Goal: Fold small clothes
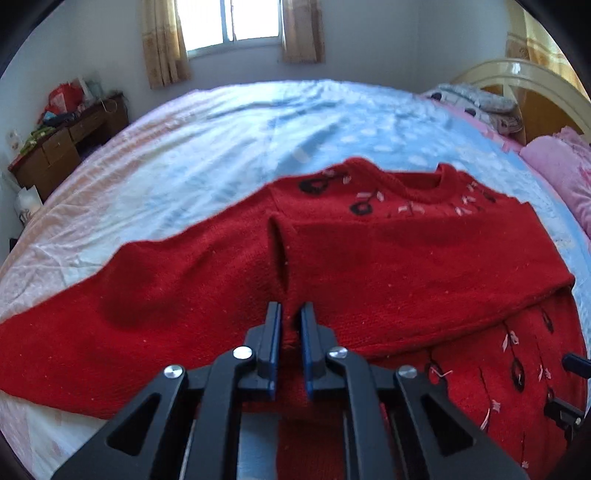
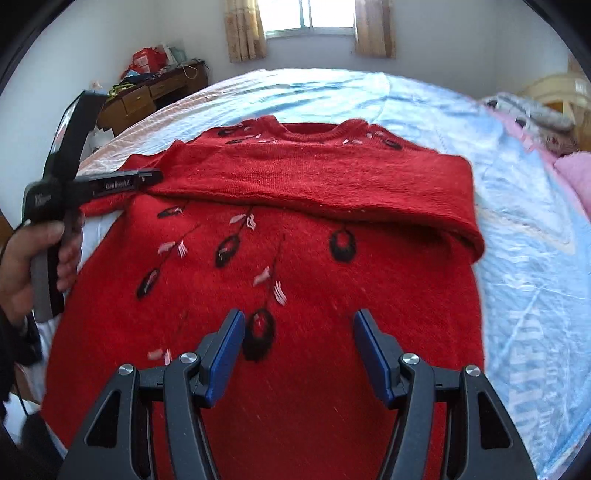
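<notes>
Black gripper frames, silver screws, blue-padded jaws; white lettering on other gripper; dark sleeve.

I see daylight from the window at top centre, blown out to white glare. Strong fisheye bending and dark vignette at the corners; the bed looks soft, slightly blurred.

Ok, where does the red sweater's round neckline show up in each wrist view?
Left wrist view: the neckline sits right of centre in the upper half, at the sweater's far edge.
Right wrist view: the neckline is near top centre, again at the far edge.
Shared landmark: the curtained window on the far wall.
</notes>
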A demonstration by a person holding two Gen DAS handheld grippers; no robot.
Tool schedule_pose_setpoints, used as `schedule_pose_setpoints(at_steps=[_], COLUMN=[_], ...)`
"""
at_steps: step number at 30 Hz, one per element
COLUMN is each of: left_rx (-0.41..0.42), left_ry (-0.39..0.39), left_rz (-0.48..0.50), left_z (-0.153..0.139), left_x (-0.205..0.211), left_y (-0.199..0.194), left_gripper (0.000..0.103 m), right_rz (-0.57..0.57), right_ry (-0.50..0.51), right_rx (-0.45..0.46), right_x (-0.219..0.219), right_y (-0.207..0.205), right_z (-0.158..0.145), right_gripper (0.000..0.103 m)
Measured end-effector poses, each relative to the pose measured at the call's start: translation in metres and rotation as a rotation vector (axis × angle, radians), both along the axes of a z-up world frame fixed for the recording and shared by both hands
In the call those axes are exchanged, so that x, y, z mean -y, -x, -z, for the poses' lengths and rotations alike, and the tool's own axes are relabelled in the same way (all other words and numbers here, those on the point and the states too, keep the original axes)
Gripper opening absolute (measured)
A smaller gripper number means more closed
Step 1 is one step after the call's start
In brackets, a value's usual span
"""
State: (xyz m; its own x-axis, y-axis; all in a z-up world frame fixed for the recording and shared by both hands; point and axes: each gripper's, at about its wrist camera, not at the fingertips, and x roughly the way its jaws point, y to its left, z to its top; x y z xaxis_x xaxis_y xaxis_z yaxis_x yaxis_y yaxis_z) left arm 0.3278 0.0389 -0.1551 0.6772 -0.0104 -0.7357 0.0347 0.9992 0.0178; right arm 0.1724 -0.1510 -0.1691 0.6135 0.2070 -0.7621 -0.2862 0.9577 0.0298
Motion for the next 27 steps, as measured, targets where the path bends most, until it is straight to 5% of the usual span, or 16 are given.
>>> schedule_pose_setpoints(at_steps=[8, 15, 20, 27], left_rx=[0.027, 0.019, 0.023, 0.106], left_ry=[0.015, -0.005, 0.010, -0.118], left_rz=[-0.033, -0.055, -0.084, -0.162], left_z=[-0.005, 0.005, -0.002, -0.013], left_x=[-0.013, -0.006, -0.021, -0.068], left_y=[0.022, 0.014, 0.027, 0.073], left_gripper=[0.010, 0.017, 0.066, 0.083], right_rz=[0.019, 0.111, 0.175, 0.151], right_ry=[-0.015, -0.086, -0.093, -0.053], right_rx=[0.017, 0.097, -0.028, 0.044], right_x=[0.011, 0.037, 0.065, 0.040], right_y=[0.004, -0.044, -0.093, -0.076], right_z=[-0.004, -0.031, -0.011, -0.045], right_gripper=[0.062, 0.062, 0.062, 0.062])
